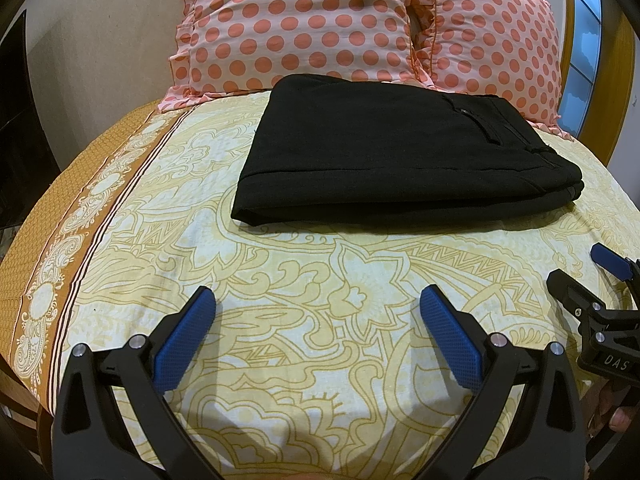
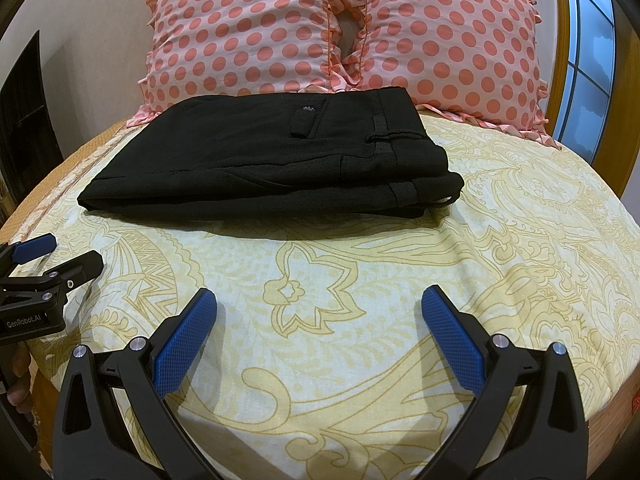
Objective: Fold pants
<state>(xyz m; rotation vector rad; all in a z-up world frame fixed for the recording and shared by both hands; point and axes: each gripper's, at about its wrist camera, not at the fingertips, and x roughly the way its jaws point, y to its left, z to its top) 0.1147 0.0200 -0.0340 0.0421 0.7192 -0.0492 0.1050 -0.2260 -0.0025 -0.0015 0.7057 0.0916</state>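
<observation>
— Where are the pants?

— The black pants (image 1: 400,152) lie folded on my yellow bed sheet (image 1: 320,280), at 12 o'clock from both grippers, touching the dotted pillows (image 2: 340,28).

— And your grippers?

— My left gripper (image 1: 316,308) is wide apart, holding nothing. My right gripper (image 2: 318,308) is wide apart too, away from the pants.

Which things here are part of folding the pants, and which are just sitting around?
Part of the job:
black pants, already folded in a stack on the bedsheet
left gripper, open and empty
right gripper, open and empty

Just lying about:
two pink polka-dot pillows behind the pants
window at the right
</observation>
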